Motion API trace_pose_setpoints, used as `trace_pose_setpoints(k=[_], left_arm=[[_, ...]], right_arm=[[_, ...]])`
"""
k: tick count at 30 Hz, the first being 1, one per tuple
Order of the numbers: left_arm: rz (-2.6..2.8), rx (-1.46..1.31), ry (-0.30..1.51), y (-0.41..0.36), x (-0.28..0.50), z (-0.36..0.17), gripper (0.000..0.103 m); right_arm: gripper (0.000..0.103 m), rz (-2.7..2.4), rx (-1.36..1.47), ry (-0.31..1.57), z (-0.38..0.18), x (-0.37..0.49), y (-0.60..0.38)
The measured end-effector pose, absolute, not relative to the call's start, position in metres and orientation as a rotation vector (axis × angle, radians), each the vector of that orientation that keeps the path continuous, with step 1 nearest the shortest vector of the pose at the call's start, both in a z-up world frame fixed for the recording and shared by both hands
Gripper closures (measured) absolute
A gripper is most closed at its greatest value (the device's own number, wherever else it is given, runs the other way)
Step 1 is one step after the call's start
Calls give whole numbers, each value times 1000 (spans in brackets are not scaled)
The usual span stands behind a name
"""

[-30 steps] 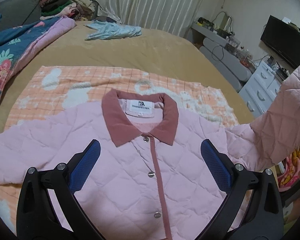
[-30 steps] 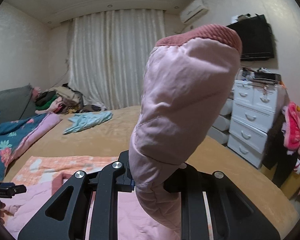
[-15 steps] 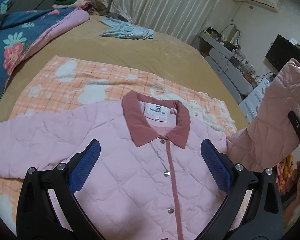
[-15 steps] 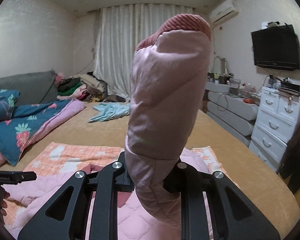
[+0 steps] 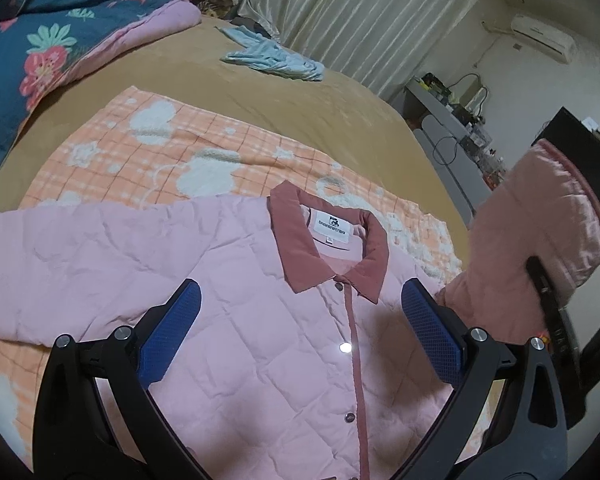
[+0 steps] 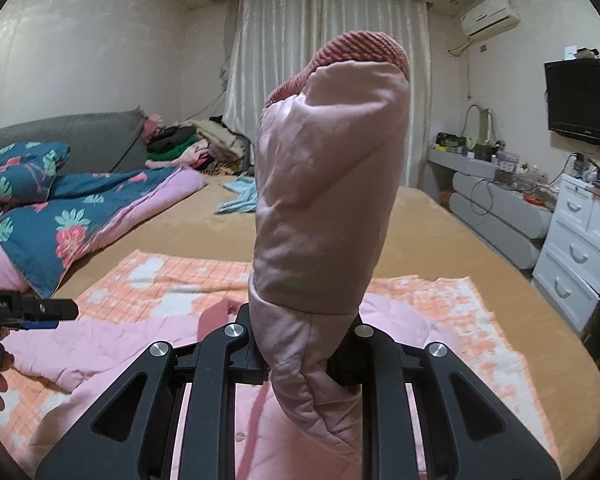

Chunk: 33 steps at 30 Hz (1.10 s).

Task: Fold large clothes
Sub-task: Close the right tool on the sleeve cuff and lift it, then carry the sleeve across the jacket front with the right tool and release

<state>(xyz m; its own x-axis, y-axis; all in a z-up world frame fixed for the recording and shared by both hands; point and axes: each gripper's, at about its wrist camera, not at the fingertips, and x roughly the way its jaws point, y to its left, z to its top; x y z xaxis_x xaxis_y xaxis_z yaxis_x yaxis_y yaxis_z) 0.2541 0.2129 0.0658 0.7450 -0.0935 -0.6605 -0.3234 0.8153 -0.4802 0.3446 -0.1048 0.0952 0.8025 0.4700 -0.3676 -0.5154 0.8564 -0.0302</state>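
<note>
Pink quilted sleeve [image 6: 324, 184], clamped in right claw [image 6: 300, 364], now carried inward over jacket [image 5: 260, 352] mid-bed; left claw [image 5: 300, 332] open, empty

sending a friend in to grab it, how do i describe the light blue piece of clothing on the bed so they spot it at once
Start at the big bed with the tan cover. Past the orange checked blanket and the pink quilted jacket spread on it, toward the curtains, lies the crumpled light blue garment. It is the only pale blue thing, alone on bare cover.
</note>
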Motion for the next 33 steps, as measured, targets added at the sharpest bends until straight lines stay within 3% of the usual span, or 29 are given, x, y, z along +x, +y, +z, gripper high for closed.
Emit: trace_pose_setpoints(k=[21,27,30,33], left_arm=[[64,-807,718,258,229,28,9],[29,-859,742,257,228,11,9],[9,-903,764,254,227,-2,9],[6,-919,786,251,225,-13,9]], right_arm=[[76,652,-272,570,-16,330,12],[66,702,-316,655,-55,315,32],[54,746,-337,689,-67,304,42],[51,760,-381,714,-76,296,48]])
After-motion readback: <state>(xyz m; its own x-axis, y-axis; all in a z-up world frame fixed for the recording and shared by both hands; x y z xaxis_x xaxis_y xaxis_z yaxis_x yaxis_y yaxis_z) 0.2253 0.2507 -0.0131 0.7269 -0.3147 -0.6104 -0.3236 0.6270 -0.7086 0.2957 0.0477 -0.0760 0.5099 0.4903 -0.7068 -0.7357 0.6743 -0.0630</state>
